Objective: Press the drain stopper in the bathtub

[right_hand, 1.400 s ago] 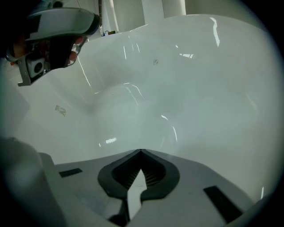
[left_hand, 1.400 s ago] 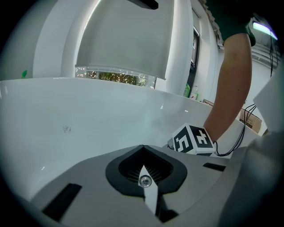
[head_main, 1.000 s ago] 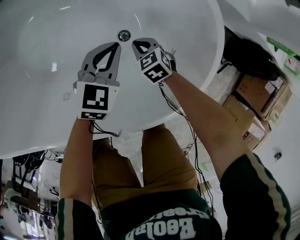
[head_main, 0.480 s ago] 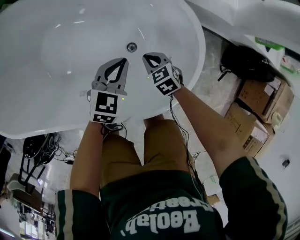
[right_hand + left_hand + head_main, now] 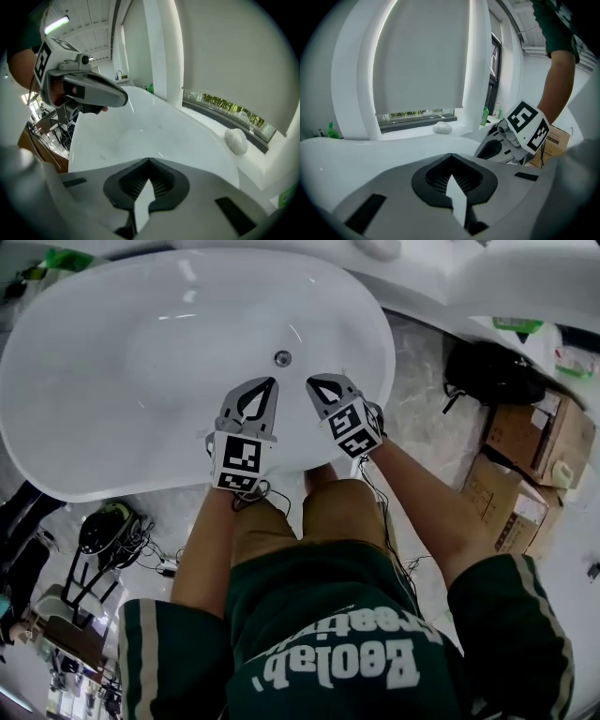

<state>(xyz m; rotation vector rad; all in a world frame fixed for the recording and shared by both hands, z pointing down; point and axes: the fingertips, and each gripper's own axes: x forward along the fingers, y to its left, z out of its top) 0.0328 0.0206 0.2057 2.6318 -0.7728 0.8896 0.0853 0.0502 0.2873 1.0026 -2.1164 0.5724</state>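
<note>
The white bathtub has its round metal drain stopper set in the basin floor, near the middle. The left gripper and right gripper are held side by side over the tub's near side, forearms stretched forward. Both point toward the stopper without touching it, and each has its jaws closed tip to tip.

Green shirt — perhaps "Beolab", upside down

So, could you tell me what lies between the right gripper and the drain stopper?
Nothing: in the head view, only bare white bathtub surface separates the right gripper from the drain stopper.
</note>
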